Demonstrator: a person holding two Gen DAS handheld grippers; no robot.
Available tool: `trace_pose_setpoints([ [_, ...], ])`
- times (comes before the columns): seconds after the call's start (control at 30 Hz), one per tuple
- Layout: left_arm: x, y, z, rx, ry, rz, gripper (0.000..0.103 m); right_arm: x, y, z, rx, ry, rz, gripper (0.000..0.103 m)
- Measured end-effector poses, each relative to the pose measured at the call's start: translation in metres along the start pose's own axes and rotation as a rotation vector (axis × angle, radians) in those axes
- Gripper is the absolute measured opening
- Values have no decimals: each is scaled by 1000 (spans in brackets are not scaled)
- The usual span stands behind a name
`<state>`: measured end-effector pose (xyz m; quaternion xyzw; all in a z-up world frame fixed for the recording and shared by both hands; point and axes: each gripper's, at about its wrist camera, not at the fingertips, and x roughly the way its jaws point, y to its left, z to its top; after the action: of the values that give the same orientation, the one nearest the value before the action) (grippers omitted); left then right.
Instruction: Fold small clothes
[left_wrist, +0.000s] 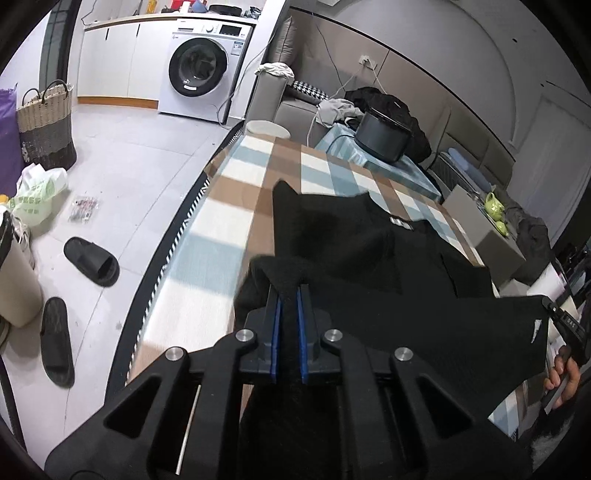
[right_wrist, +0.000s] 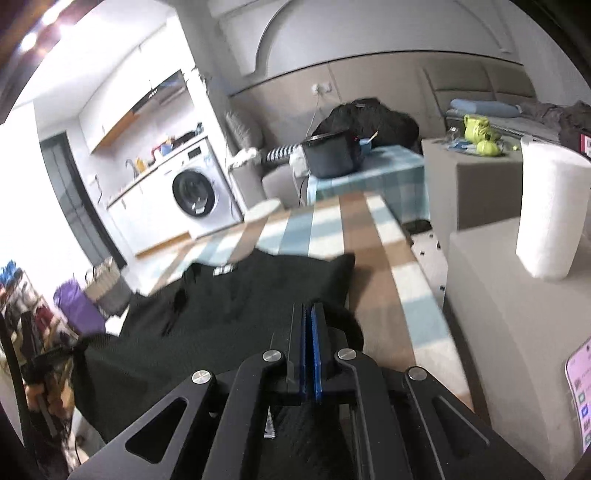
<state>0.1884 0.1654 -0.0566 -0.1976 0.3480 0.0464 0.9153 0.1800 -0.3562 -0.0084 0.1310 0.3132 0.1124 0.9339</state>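
1. Left tool (left_wrist: 289, 291) – blue pads pinching a bunched corner of the black garment (left_wrist: 369, 266); fabric fills the gap between the pads, so the grip looks solid.
2. Garment: near edge raised off the checked counter (left_wrist: 229, 206) by both tools, far half lying flat on the counter, with a small white label (left_wrist: 400, 222) toward its far edge.
3. Right tool (right_wrist: 311, 314) – pads pressed together on the garment's other near corner; cloth hangs below it.
4. Doing this step well (judgement): keep both corners level and the edge between them taut, carry it forward over the garment toward the label end, lay it down straight – don't let go until the edges line up. Risk: the slack middle sags and creases.
5. Counts, left to right from the garment: 2 black slippers (left_wrist: 92, 261) on the floor left of it, 1 woven basket (left_wrist: 47, 122) beyond those, 1 washing machine (left_wrist: 201, 70) past the counter's far left, 1 garment, 2 tools, 1 dark pot (left_wrist: 384, 134) on the blue cloth beyond the counter, 1 white paper roll (right_wrist: 550, 210) right of the garment.
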Motion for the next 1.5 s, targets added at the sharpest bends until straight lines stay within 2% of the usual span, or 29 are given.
trace_pose_setpoints([
  [0.1,20,6,11,-29,35,5,5,18,0,5,5,14,-50,3],
  [0.2,36,12,12,-40,79,17,6,44,-6,-2,8,94,-133,3],
  [0.27,35,12,8,-42,90,25,13,58,-11,-8,21,152,-162,6],
  [0.3,33,12,6,-35,89,30,16,62,-15,-10,36,187,-157,10],
  [0.33,31,13,3,-31,86,36,23,62,-19,-12,58,209,-145,13],
  [0.37,28,15,1,-32,83,42,28,59,-23,-15,75,211,-129,23],
  [0.4,25,17,-2,-39,80,49,40,54,-28,-17,95,212,-111,36],
  [0.43,20,21,-6,-52,74,59,48,47,-34,-21,126,220,-86,41],
  [0.5,11,28,-12,-75,67,67,50,35,-44,-28,175,231,-47,47],
  [0.7,-2,36,-30,-109,88,63,52,-2,-66,-62,271,244,38,53],
  [0.87,-9,25,-36,-79,100,61,54,-7,-67,-80,288,243,100,53],
  [0.97,-16,16,-39,-48,100,71,65,2,-60,-83,258,262,107,53],
  [1.03,-21,11,-41,-29,97,78,69,9,-56,-84,227,273,104,53],
  [1.07,-23,9,-43,-19,100,80,72,10,-54,-85,216,273,102,49],
  [1.1,-24,7,-44,-8,103,84,73,12,-51,-86,200,279,93,29],
  [1.13,-26,6,-46,5,106,94,75,12,-48,-86,178,281,99,18],
  [1.2,-29,4,-51,28,111,104,76,6,-43,-86,142,260,116,9],
  [1.3,-30,6,-58,33,133,115,77,-17,-34,-81,113,182,191,6],
  [1.37,-30,11,-62,28,147,116,77,-32,-32,-74,138,138,234,6],
  [1.5,-26,20,-70,17,172,102,77,-46,-29,-64,163,86,241,6],
])
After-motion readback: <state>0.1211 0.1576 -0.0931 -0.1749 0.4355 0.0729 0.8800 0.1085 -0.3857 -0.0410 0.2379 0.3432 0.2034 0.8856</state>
